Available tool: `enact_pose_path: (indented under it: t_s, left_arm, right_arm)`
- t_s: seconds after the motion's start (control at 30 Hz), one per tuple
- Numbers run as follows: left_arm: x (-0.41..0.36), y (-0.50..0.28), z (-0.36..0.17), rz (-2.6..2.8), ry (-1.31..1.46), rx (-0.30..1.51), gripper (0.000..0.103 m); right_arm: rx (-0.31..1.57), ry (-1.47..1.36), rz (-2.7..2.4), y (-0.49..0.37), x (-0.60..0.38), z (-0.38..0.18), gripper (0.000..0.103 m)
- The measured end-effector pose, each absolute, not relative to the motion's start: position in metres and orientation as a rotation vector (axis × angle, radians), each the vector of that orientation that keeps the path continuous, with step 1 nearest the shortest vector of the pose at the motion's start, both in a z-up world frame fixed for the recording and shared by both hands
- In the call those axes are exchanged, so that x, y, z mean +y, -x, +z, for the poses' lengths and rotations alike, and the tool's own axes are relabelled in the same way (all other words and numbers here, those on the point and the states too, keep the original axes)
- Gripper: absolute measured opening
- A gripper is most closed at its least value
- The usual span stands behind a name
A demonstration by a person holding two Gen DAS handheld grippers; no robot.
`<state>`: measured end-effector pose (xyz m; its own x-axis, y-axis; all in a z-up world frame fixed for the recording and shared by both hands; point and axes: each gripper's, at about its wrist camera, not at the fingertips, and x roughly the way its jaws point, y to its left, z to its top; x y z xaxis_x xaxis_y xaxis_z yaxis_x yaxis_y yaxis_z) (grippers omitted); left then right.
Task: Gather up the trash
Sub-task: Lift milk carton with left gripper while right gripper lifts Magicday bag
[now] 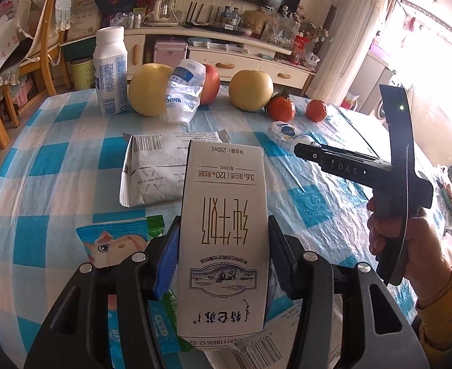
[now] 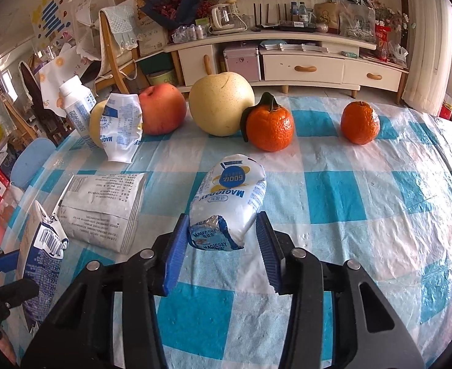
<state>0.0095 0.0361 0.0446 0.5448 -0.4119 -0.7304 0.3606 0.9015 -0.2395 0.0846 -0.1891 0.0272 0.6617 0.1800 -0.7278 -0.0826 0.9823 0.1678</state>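
Both grippers are at work on the trash. Left gripper (image 1: 222,258) is clamped on a white milk carton (image 1: 222,230), its blue pads pressing the carton's two side faces near the lower half, with the carton raised above the checked tablecloth (image 1: 41,160). Right gripper (image 2: 219,246) straddles a crushed Magicday yogurt bottle (image 2: 229,200) lying on the cloth; the left pad looks to touch the crumpled foil end, while a sliver of cloth shows between the bottle and the right pad, so I read its jaws as not yet clamped.

The carton looks empty and light, stiff along its folded edges but likely to cave if squeezed on the broad printed faces; the grip across its narrow sides seems sound. The yogurt bottle is thin, already dented plastic, light and fairly slick, so it will probably give under the pads; the crumpled end nearest the gripper offers the best bite, though it may twist as it lifts.

Beside the carton lies a flat grey foil packet (image 1: 158,169), and a colourful cartoon snack wrapper (image 1: 118,240) lies under the left gripper. Further back stand an upright white bottle (image 1: 110,73) and another crushed bottle (image 1: 184,92) leaning among the pears (image 1: 149,89), an apple (image 2: 163,109) and two tangerines (image 2: 270,129).
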Motion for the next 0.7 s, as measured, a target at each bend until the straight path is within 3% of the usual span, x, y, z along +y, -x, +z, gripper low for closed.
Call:
enact_pose_path:
  t_s: [0.33, 0.57, 0.63, 0.7]
  left_arm:
    - [0.058, 0.002, 0.061, -0.461, 0.107, 0.827, 0.055]
    - [0.076, 0.001, 0.064, -0.437, 0.139, 0.817, 0.055]
    - [0.080, 0.001, 0.066, -0.433, 0.152, 0.812, 0.055]
    - [0.082, 0.002, 0.067, -0.434, 0.161, 0.808, 0.055]
  right_arm:
    - [0.814, -0.063, 0.176, -0.060, -0.172, 0.039, 0.037]
    - [0.896, -0.082, 0.270, -0.038, -0.150, 0.032, 0.036]
    - [0.926, -0.064, 0.288, -0.035, -0.141, 0.026, 0.041]
    - [0.923, -0.020, 0.273, -0.033, -0.133, 0.023, 0.061]
